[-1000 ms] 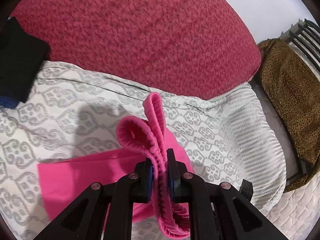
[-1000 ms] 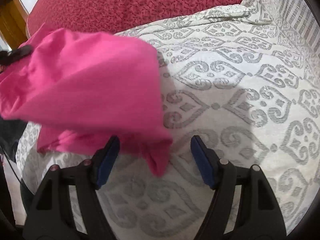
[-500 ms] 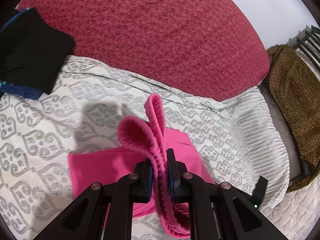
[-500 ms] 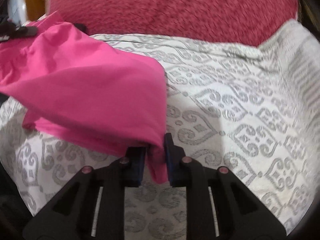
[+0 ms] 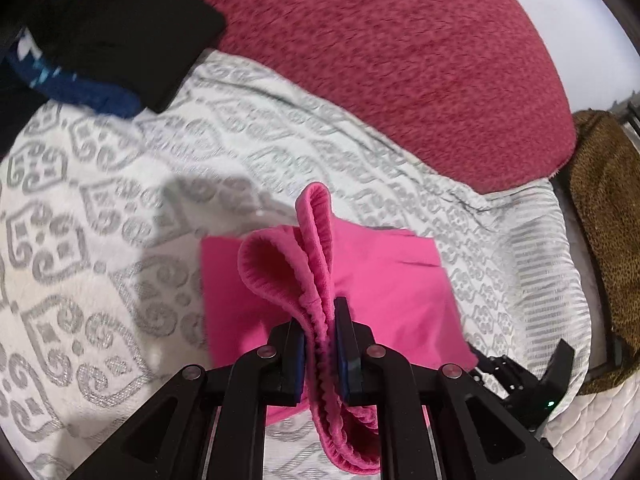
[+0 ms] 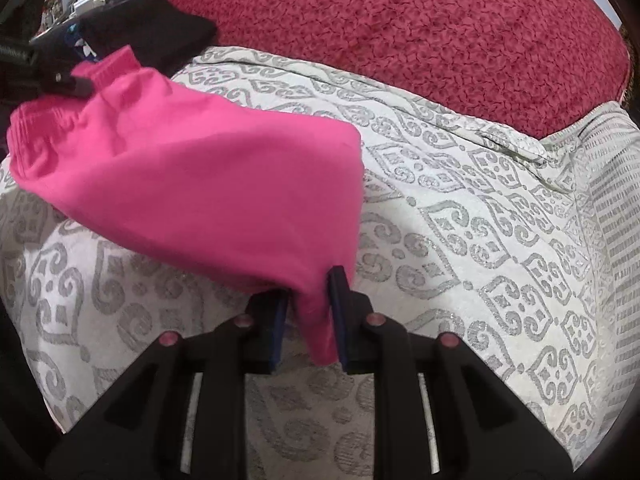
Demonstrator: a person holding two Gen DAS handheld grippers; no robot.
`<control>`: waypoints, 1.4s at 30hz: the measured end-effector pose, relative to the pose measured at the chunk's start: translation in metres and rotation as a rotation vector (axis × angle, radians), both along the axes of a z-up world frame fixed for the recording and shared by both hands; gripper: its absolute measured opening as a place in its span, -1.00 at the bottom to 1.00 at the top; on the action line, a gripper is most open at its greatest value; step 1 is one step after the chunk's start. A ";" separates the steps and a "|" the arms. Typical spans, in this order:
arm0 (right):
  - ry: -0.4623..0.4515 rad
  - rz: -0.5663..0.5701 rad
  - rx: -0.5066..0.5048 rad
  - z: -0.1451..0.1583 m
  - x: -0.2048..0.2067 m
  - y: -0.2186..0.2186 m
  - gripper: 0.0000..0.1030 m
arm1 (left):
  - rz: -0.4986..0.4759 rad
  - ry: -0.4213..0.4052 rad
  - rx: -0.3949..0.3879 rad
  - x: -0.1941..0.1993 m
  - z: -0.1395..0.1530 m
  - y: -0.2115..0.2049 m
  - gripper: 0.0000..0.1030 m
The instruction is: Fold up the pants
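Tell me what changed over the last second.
The right tool closed on a corner of the pink pants, which it only straddled before; its jaws have just been closing. The pants now hang lifted between both tools, swung toward the black cloth. The left tool kept its grip on the waistband.

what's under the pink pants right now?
The patterned bedspread shows around and below the lifted pink pants. The bed area directly beneath the cloth is covered, so anything lying there can't be seen.

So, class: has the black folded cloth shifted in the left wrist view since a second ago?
Yes. The black folded cloth now sits further right in the view, nearer the red blanket; likely the camera moved.
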State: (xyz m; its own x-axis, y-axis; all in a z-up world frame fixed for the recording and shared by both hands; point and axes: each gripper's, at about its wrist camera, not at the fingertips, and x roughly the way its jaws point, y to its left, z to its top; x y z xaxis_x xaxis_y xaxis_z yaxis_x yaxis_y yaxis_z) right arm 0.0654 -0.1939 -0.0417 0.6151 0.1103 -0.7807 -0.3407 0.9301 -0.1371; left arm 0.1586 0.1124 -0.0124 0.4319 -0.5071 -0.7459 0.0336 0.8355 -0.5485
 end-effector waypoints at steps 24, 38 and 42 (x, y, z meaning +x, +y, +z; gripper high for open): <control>0.046 0.058 -0.021 0.007 -0.026 -0.003 -0.04 | 0.080 -0.027 0.071 -0.018 -0.007 0.040 -0.48; 0.055 0.040 0.093 0.024 -0.017 -0.003 0.26 | -0.009 0.008 0.223 -0.030 -0.029 0.003 -0.98; 0.076 0.025 0.074 0.017 -0.012 -0.004 0.26 | 0.025 0.021 0.272 -0.039 -0.028 0.018 -0.98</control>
